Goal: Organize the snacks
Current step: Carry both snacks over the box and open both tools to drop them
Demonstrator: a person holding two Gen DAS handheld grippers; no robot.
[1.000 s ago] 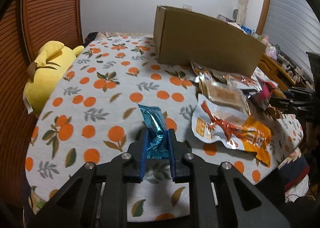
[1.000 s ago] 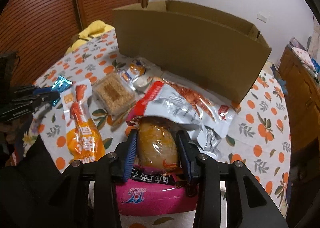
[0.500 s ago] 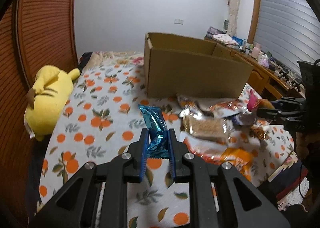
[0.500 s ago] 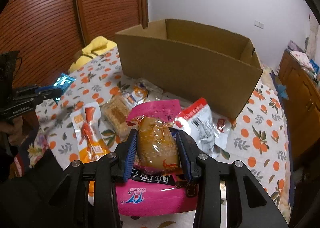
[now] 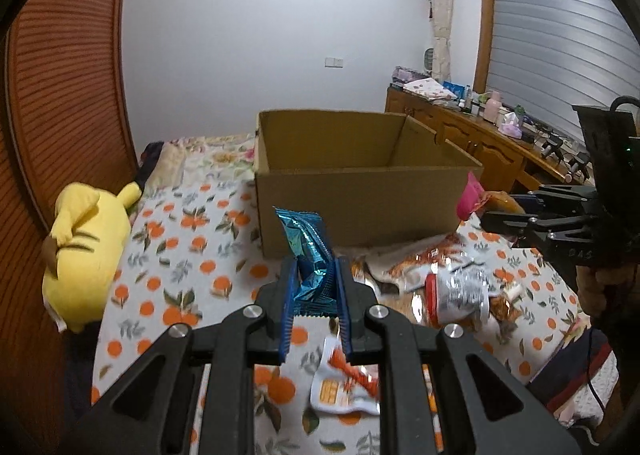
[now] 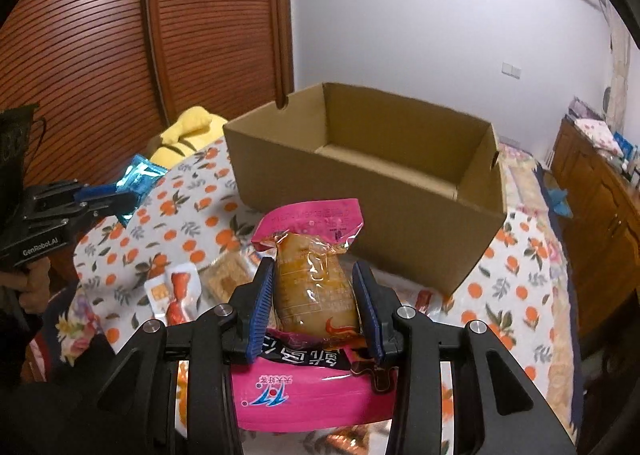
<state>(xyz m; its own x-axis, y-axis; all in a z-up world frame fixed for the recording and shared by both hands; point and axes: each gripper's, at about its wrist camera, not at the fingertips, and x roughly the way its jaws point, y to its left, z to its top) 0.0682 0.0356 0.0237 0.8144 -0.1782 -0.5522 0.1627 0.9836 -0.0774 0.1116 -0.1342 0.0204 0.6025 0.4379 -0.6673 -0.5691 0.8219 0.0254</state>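
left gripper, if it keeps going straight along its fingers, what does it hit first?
Likely the near wall of the cardboard box, which sits directly beyond the blue packet clamped in the left gripper. Depth is unclear; pointing downward, it might meet the orange-print cloth before the box.

One cardboard box (image 6: 360, 191), one yellow plush toy (image 5: 88, 251), two grippers.

Cardboard box (image 5: 360, 199) behind loose snack packets (image 5: 456, 291), plush toy (image 5: 86, 251) left

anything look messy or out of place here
Yes: loose snack packets lie overlapping on the orange-print cloth in front of the cardboard box, whose visible interior looks empty. A yellow plush toy lies beside them.
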